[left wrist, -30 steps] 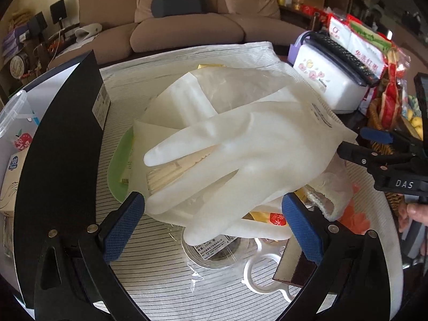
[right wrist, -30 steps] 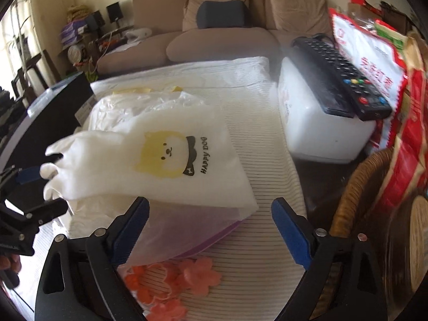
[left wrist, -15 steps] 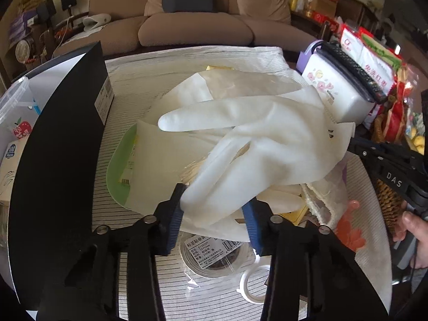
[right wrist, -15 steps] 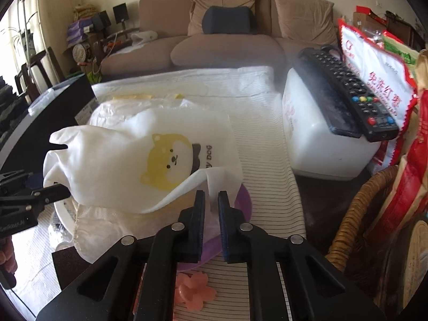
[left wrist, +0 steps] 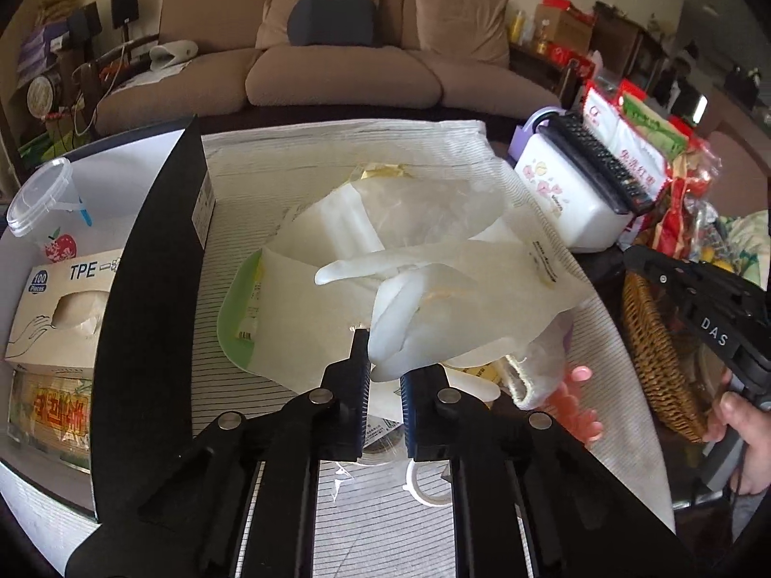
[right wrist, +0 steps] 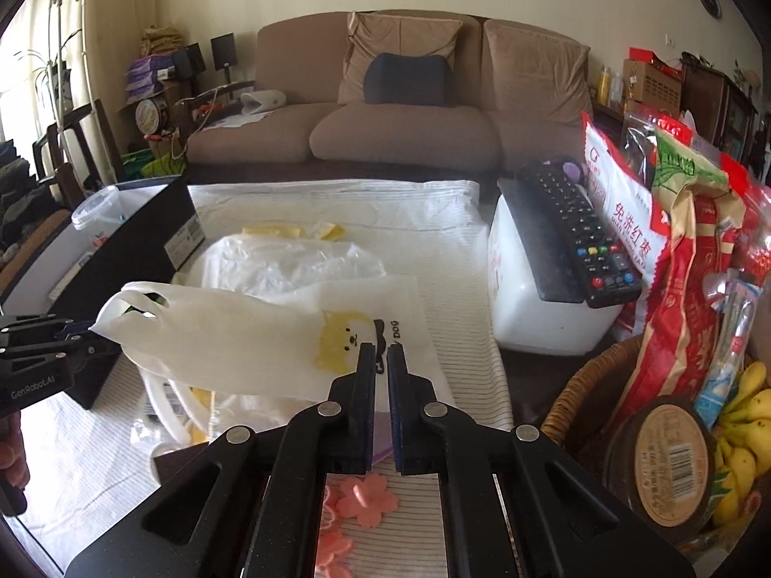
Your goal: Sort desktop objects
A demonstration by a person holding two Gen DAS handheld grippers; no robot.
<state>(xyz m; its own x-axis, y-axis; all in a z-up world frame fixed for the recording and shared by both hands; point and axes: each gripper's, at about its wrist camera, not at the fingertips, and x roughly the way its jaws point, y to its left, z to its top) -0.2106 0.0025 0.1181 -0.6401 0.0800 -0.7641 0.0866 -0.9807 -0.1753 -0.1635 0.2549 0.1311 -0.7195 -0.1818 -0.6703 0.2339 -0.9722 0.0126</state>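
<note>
There were two grippers (left wrist: 385, 380) (right wrist: 381, 361), one white rubber glove (left wrist: 448, 308), two remote controls (right wrist: 573, 236), one glove box (left wrist: 58, 308), one wicker basket (left wrist: 655, 351) and one plastic tub (left wrist: 41, 204).

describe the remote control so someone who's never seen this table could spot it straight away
Look to the right of the striped cloth, in front of the snack bags. A white box stands there, and the remote control lies on top: long, black, with coloured buttons, the only such thing there.

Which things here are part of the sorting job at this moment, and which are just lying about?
In hand: white bag, gripped by left gripper and right gripper.
Lying about: remote, wicker basket, glove box, bananas, pink flowers.
</note>
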